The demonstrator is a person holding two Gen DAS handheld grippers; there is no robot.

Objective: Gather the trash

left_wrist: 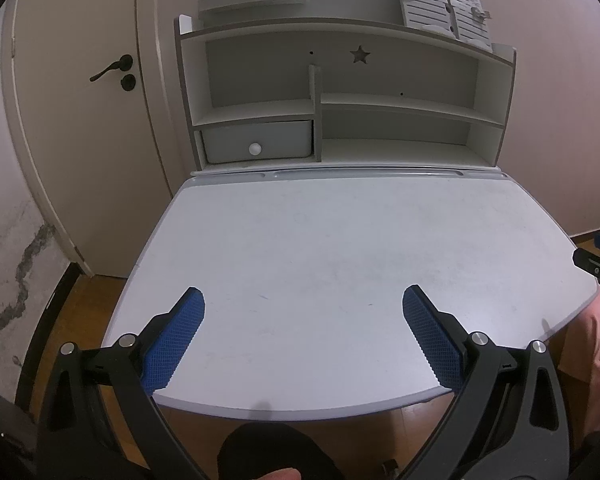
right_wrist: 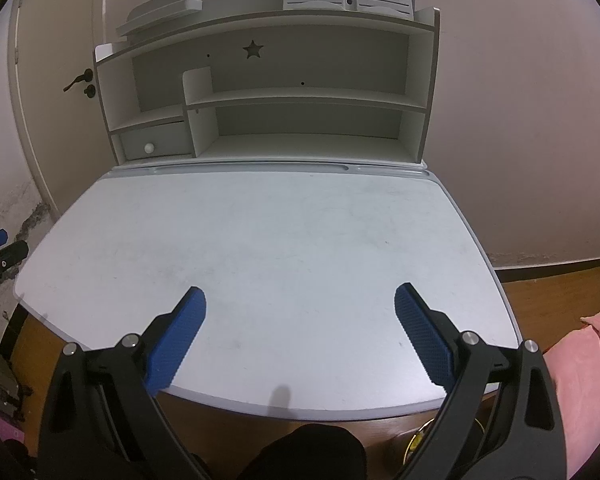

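No trash shows anywhere on the gray surface (left_wrist: 320,240), so neither the left gripper (left_wrist: 303,300) nor the right gripper (right_wrist: 300,300), both with jaws wide and holding nothing, is nearer to any.

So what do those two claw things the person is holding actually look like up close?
Both look alike. The left gripper and right gripper each have two flat fingers faced with bright blue, finely ribbed pads on matte black, angular linkage arms, joined by round silver pivot pins. No cables or markings are visible.
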